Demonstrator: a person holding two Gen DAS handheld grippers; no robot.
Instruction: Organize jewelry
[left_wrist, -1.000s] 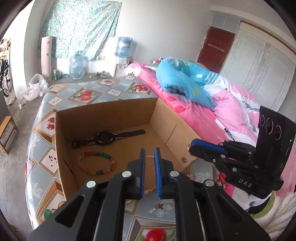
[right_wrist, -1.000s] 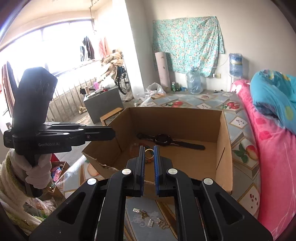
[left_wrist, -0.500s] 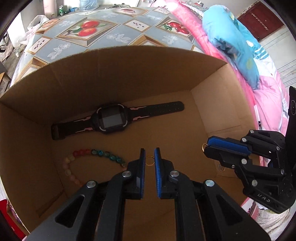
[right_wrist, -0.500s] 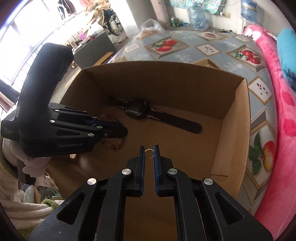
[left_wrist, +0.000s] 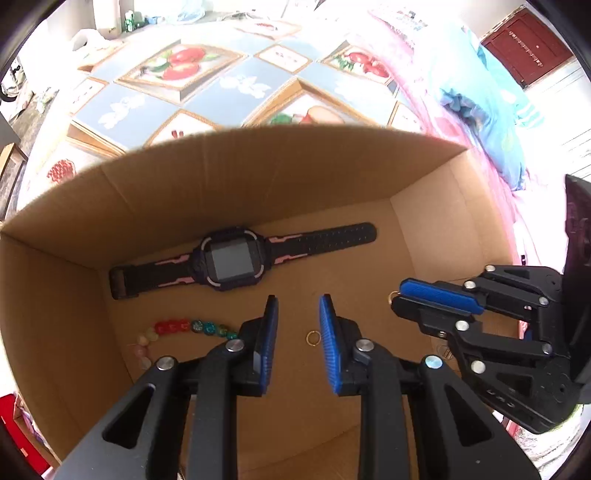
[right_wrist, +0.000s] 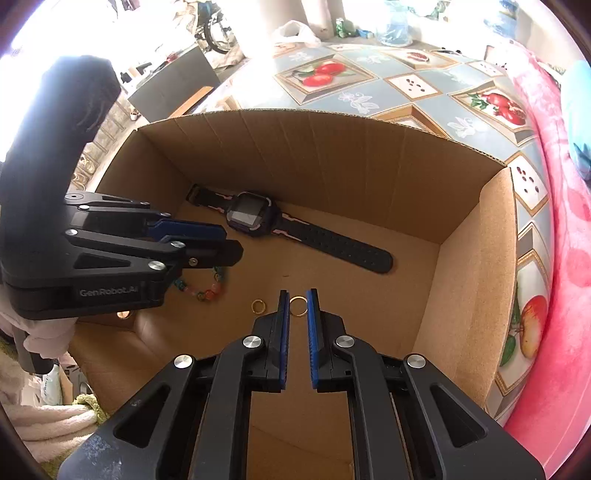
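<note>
The left gripper (left_wrist: 298, 334) hangs inside the cardboard box (left_wrist: 258, 173), pointing steeply down. Its jaws have just been opening and now stand spread, pressing on nothing. A thin gold ring (left_wrist: 313, 338) lies loose on the box floor below the gap, close to the right-hand pad. The right gripper (right_wrist: 298, 306), just to the left one's right and also inside the box, pinches a second gold ring (right_wrist: 298, 306) by its edges between the blue fingertips (right_wrist: 283, 314), so the hoop stands upright across the narrow gap.

Both rings are plain, slim gold bands, the held one a little wider in outline than the loose one (right_wrist: 259, 306).

Ahead of both grippers, near the far wall, a black watch (left_wrist: 236, 260) with pink trim lies flat, its strap stretched out. To the left gripper's left a bracelet (left_wrist: 184, 328) of red, teal and pale beads curves along the floor, partly hidden behind its finger. The box walls rise on all sides; bare cardboard floor lies open between the grippers and the watch, and out to the right wall.

Counted: two rings, one watch, one bracelet, one box.
</note>
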